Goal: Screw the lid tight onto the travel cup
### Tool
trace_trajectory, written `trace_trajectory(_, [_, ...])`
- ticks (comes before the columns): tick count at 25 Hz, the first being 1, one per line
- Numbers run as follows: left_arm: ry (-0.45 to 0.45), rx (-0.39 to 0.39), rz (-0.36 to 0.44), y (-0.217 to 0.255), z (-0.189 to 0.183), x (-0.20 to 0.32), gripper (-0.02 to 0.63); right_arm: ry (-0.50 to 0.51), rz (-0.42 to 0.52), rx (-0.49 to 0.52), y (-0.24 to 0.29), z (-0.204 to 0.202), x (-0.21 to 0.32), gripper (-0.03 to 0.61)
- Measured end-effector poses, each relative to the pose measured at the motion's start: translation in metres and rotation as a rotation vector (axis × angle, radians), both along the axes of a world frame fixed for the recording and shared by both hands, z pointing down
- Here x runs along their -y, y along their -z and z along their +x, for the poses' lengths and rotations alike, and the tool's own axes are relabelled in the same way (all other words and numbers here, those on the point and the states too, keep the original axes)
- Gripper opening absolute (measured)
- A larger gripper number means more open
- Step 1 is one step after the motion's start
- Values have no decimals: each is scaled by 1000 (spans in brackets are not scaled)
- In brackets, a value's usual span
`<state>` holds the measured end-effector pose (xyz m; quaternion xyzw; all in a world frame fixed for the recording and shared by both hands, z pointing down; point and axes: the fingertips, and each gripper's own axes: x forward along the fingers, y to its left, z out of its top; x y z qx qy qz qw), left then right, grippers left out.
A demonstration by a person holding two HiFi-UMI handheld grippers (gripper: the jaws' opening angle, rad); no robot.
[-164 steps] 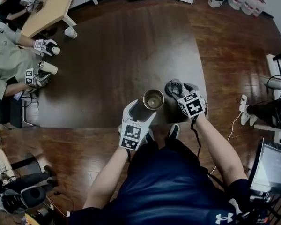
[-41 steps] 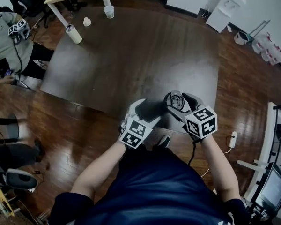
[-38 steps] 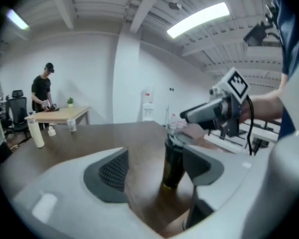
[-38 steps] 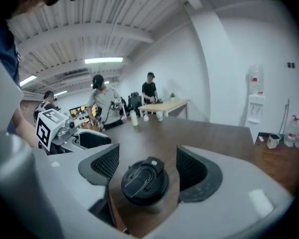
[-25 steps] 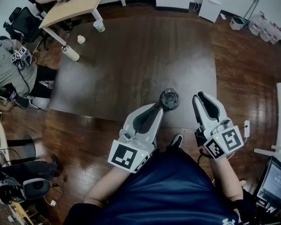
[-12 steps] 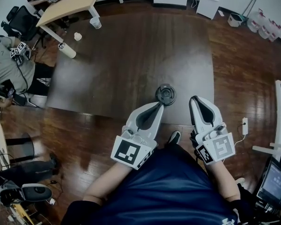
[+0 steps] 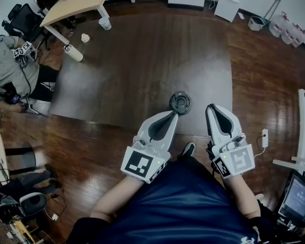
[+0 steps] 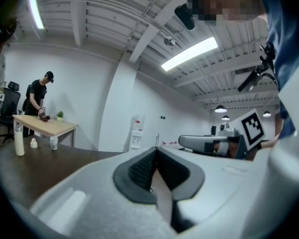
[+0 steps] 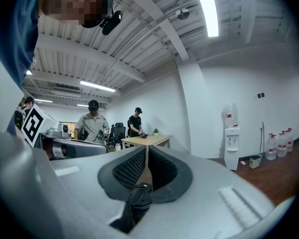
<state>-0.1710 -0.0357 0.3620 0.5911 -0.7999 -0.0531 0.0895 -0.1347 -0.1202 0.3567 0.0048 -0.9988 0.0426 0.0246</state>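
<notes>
You had a dark tabletop (image 7: pixel 142 60) ahead of you, where a white bottle (image 7: pixel 72 53), a small white object (image 7: pixel 85 37) and a clear cup (image 7: pixel 105 24) stood at its far left corner, near a pale wooden table (image 7: pixel 73 1), while a seated person (image 7: pixel 7 67) was at the left and water jugs (image 7: pixel 287 27) stood far right.

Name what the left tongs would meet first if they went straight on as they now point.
Probably the travel cup: in the head view the shut left tongs aim at it, though they may pass above it.
</notes>
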Motion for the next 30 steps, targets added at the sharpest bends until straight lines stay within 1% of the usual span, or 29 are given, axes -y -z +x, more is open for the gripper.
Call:
trace_trajectory(17, [17, 1, 6, 1, -1, -3, 5, 19, 25, -3, 1, 1, -6, 25])
trace_trajectory(30, [14, 2, 5, -1, -3, -2, 5, 21, 21, -11, -2, -2, -6, 25])
